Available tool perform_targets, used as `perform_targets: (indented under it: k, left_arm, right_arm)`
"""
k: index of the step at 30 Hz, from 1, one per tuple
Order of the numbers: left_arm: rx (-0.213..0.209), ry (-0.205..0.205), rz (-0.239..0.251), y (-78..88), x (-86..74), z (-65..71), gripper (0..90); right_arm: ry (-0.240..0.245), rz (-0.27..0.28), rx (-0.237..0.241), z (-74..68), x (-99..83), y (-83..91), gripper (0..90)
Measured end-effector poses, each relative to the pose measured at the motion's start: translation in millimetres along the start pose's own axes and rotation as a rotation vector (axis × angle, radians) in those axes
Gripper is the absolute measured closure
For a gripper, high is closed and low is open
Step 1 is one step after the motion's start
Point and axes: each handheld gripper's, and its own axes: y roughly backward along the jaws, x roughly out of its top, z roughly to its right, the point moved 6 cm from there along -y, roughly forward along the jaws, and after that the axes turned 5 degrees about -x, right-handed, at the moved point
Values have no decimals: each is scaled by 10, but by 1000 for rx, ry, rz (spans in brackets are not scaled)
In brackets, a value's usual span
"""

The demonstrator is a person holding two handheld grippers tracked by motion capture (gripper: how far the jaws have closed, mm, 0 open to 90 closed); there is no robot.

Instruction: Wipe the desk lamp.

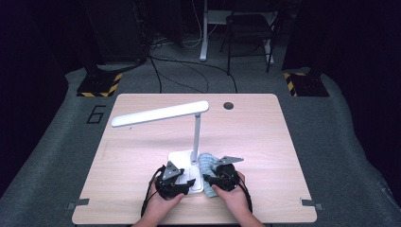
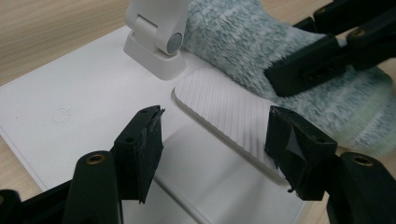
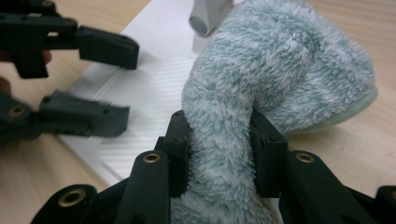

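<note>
One "6" (image 1: 96,114) marks the floor; right tool (image 3: 219,140) clenches the fluffy cloth (image 3: 280,70), left tool (image 2: 215,140) gapes over the lamp base (image 2: 70,93)

Fluffy cloth's (image 3: 261,84) lower end cut off below.

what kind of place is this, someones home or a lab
Most likely a lab or recording studio, not a home: the wooden table stands alone on grey carpet, black curtains surround it, hazard-striped stand bases sit behind it, and loose cables trail across the floor.
</note>
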Motion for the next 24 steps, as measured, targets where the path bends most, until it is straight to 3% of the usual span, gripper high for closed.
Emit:
perform_targets:
  k: [4,12,18,24]
  left_arm:
    - [-3,-14,-7,6,0,-9,362]
    - [-18,-4,-17,9,-6,3,361]
    - [-9,-9,-3,4,3,-6,361]
    - [2,-6,11,-5,4,-7,361]
  right_arm:
    - [-43,3,-12,61,102,-86,642]
    - [-65,34,-18,140,190,-193,637]
    - [-26,12,-10,35,78,-84,643]
    - [-14,-9,47,-118,-190,141,646]
